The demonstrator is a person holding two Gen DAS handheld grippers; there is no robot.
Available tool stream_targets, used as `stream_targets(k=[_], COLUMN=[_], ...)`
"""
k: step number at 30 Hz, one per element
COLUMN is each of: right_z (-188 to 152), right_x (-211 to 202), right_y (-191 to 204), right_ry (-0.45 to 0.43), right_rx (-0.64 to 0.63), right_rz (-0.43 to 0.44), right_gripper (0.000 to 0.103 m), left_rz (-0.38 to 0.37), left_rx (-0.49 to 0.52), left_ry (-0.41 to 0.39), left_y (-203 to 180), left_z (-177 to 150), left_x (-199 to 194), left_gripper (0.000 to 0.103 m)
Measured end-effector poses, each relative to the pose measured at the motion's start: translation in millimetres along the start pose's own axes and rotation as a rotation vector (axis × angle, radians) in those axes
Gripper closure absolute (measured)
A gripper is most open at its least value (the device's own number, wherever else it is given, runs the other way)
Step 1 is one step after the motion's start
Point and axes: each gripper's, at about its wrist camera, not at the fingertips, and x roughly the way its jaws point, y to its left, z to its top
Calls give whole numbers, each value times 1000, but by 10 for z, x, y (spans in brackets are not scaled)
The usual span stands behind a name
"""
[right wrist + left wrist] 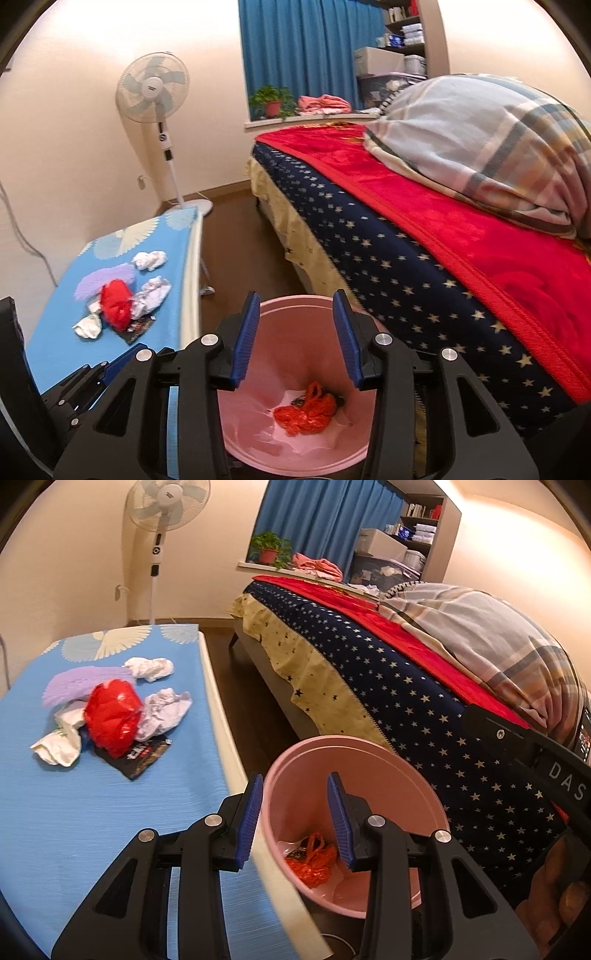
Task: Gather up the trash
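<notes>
You are holding the right gripper [295, 338] directly above the round pink plastic bin [295, 456], with its jaws standing apart and gripping nothing. You are holding the left gripper [295, 819] over the bin's left rim, where it meets the tabletop edge; its jaws are likewise standing apart and empty. A crumpled orange plastic bag [306, 410] is lying at the bottom of the bin, on top of a white scrap.

Further out on the left, the blue patterned tabletop [92, 830] is carrying the remaining trash in a loose pile: a red plastic bag [112, 716], a crumpled white paper ball [164, 710], a dark printed wrapper [142, 757], a white tissue wad [59, 747], a lilac ribbed sheet [79, 683] and a second paper ball [151, 667] just beyond.

On the right, a star-patterned bed [388, 266] is running alongside the bin. A white pedestal fan [153, 90] is standing against the far wall.
</notes>
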Motion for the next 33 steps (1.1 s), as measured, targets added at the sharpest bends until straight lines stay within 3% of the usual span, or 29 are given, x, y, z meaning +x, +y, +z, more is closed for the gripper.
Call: stream_targets(k=[6, 17, 33], right_z=[-4, -53, -203], right_x=[-4, 124, 891], right_y=[241, 746, 1286], right_ry=[-19, -16, 89], right_rx=[-23, -27, 24], right_rz=[88, 280, 442], right_gripper=[61, 72, 74], left_rz=[51, 178, 381], left_rx=[-39, -108, -247], left_ry=[-23, -95, -124], left_y=[316, 816, 1685], left_z=[9, 68, 10], left_x=[-159, -443, -505], left_gripper=[67, 67, 67])
